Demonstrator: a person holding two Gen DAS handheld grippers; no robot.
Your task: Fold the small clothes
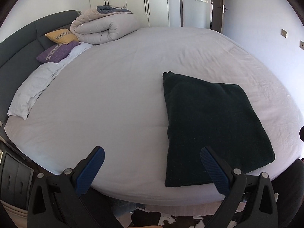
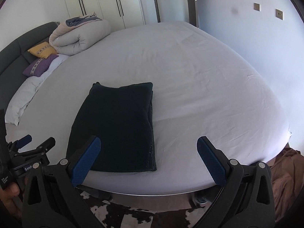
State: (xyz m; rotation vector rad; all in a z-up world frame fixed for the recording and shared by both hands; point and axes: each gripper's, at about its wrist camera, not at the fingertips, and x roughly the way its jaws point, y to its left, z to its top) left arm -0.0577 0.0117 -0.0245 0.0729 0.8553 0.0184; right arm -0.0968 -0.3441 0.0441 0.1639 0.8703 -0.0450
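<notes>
The left tool [image 2: 26, 142] is cut off by the right view's left edge.

My left gripper [image 1: 152, 161] has black arms and dark blue finger pads with a fine ribbed pattern; my right gripper [image 2: 148, 152] has the same colours. The folded knitted garment [image 2: 115, 127] is very dark green, almost black. The fitted bed sheet [image 1: 114, 95] is pale lilac-white. The padded headboard [image 1: 17, 57] is dark grey. One square cushion [image 1: 61, 36] is mustard yellow, the other square cushion [image 1: 57, 51] is purple, and both carry a patterned band. The rolled duvet [image 1: 106, 28] is beige with a blue-grey side. The rug on the floor [image 2: 136, 212] has a brown and white cowhide pattern.
</notes>
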